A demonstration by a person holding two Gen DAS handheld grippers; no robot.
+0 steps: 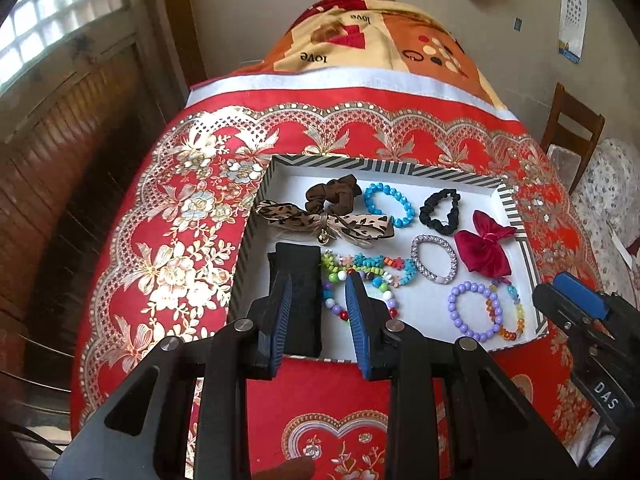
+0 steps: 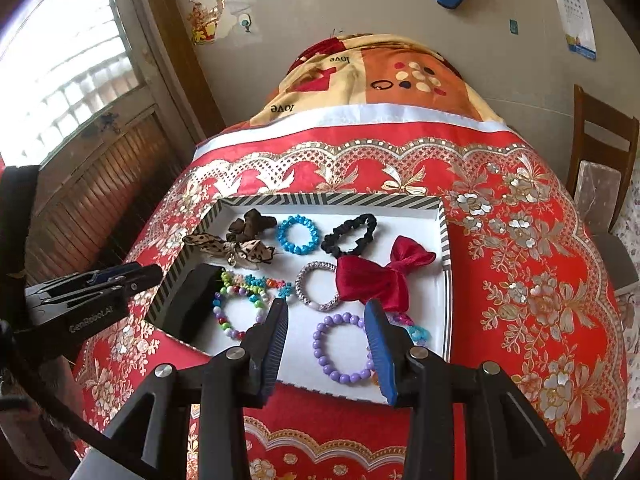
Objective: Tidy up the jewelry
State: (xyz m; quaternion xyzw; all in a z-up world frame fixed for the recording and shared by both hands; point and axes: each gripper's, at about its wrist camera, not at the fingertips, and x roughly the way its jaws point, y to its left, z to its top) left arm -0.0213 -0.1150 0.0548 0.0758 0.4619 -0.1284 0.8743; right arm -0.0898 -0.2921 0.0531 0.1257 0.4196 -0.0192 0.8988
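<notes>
Below, striped tray [image 1: 256, 216], glossy purple bead bracelet [image 2: 342, 350], velvet bow [image 2: 376, 280], both tools released.

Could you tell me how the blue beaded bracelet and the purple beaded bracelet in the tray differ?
The blue beaded bracelet lies at the tray's far side; the purple beaded bracelet lies at the near edge. The blue one's beads look faceted and knobbly, the purple one's smooth and round. The purple one sits framed between the open right tongs; the blue one lies beyond them. Both lie flat as closed rings.
</notes>
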